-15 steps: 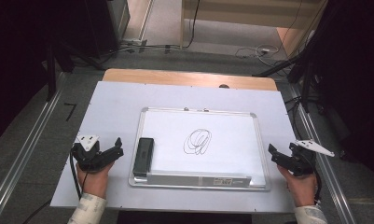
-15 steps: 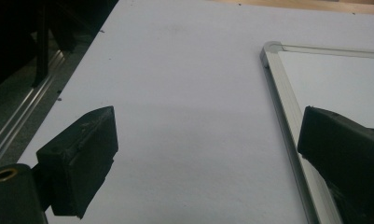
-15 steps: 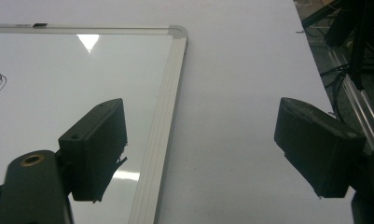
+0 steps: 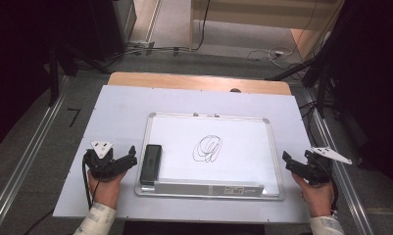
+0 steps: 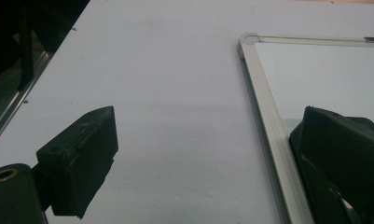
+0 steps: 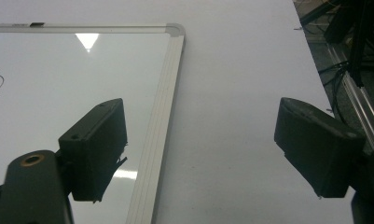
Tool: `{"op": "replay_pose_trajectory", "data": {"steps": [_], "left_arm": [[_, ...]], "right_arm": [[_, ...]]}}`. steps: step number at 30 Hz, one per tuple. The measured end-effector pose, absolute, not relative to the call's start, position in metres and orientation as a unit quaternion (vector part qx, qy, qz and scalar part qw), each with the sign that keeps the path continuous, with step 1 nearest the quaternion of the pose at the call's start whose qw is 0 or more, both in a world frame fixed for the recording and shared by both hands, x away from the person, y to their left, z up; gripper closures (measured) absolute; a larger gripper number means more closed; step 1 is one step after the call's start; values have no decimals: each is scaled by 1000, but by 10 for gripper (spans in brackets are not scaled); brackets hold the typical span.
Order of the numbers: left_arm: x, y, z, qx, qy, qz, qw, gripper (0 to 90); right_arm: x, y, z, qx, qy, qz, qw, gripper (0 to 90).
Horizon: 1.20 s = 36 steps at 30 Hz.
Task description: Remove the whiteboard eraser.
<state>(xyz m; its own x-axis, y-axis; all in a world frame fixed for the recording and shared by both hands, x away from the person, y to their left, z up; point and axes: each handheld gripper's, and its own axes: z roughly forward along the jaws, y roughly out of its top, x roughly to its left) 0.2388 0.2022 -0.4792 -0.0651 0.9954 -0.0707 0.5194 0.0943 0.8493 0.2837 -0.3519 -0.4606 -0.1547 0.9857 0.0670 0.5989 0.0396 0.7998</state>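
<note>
While both our tongs, left gripper (image 4: 130, 157) and right gripper (image 4: 285, 157), rest released, we judge reaching the black rectangular eraser (image 4: 150, 163) on the aluminium-framed whiteboard (image 4: 274, 147) comes next.

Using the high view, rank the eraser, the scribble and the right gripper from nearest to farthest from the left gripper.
From the left gripper, both jaws open:
1. The black eraser, just beside it on the whiteboard's left edge.
2. The scribble, near the board's middle.
3. The right gripper, across the board by its right edge.
</note>
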Motion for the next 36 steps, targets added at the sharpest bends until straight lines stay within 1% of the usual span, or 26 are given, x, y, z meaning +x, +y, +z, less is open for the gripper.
{"op": "replay_pose_trajectory", "data": {"steps": [28,36], "left_arm": [[247,182,-482,609,632,318,358,54],[252,173,-484,627,620,309,357,62]], "right_arm": [[285,-352,-462,596,670,352,268,158],[286,-351,-463,595,673,349,267,160]]}}
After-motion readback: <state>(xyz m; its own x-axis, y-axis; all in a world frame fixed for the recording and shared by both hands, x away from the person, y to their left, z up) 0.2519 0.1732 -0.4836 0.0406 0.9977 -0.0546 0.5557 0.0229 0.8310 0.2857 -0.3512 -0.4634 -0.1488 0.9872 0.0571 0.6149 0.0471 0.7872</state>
